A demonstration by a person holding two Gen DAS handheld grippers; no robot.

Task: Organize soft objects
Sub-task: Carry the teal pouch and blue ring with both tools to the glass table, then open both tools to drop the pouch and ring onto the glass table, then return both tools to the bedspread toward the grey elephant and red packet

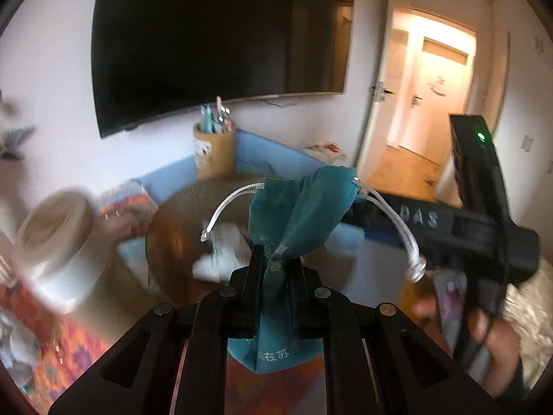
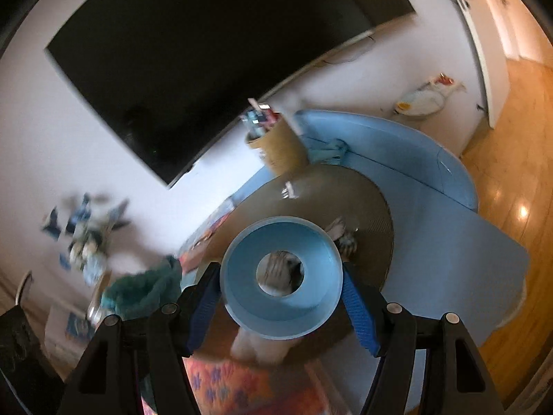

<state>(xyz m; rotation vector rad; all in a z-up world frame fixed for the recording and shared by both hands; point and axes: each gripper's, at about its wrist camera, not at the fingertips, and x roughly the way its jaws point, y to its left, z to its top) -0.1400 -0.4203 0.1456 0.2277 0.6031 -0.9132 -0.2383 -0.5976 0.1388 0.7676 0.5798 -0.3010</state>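
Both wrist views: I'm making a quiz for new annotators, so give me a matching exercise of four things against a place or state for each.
Things:
1. teal drawstring pouch
2. light blue ring-shaped container
3. tan cylindrical holder
4. black TV screen

Places or states:
A. mounted on the white wall
B. pinched in the left gripper
C. standing at the far side of the round table, pens inside
D. clamped between the right gripper's blue-padded fingers

Pairs: 1-B, 2-D, 3-C, 4-A

Warm light glows from the doorway (image 1: 435, 103); both views are motion-blurred, fisheye-curved, and dark-vignetted at the corners.
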